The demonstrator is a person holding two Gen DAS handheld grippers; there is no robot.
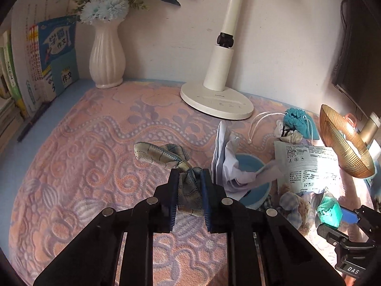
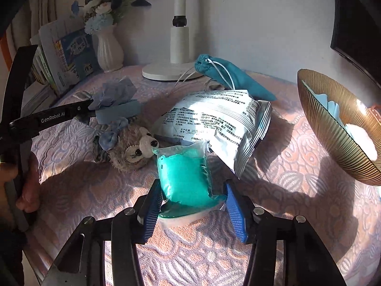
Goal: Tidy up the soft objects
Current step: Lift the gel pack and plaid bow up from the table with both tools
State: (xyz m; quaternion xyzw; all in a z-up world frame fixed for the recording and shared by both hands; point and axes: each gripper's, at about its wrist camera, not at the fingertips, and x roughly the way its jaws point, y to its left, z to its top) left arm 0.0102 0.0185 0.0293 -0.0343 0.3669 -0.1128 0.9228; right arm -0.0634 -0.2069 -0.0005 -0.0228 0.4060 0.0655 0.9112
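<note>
Two grippers at work over one pink-and-lilac patterned cloth (image 1: 78, 157).

Left gripper (image 1: 189, 178): jaws nearly together, pinched on one plaid fabric piece (image 1: 166, 157), grey-green with blue lines; its free end lying out on the cloth toward the upper left.

Right gripper (image 2: 193, 195): jaws partly closed, pads pressing both sides of one teal sponge in clear wrap (image 2: 185, 176), low on the cloth just in front of the plush.

Between and behind them, one heap of soft things: one brown plush toy (image 2: 133, 150) with blue bows, lying on its side; one white printed packet (image 2: 219, 124) leaning over the sponge's far edge; one teal drawstring pouch (image 2: 238, 78) behind the packet; one light blue bowl (image 1: 252, 166) with white crumpled paper in it.

At the right edge, one amber ribbed glass bowl (image 2: 333, 138), tilted, holding pale items.

Along the wall: one white lamp base (image 1: 216, 97), one white vase (image 1: 107, 54) of blue and white flowers, several upright books (image 1: 57, 54) at left.
</note>
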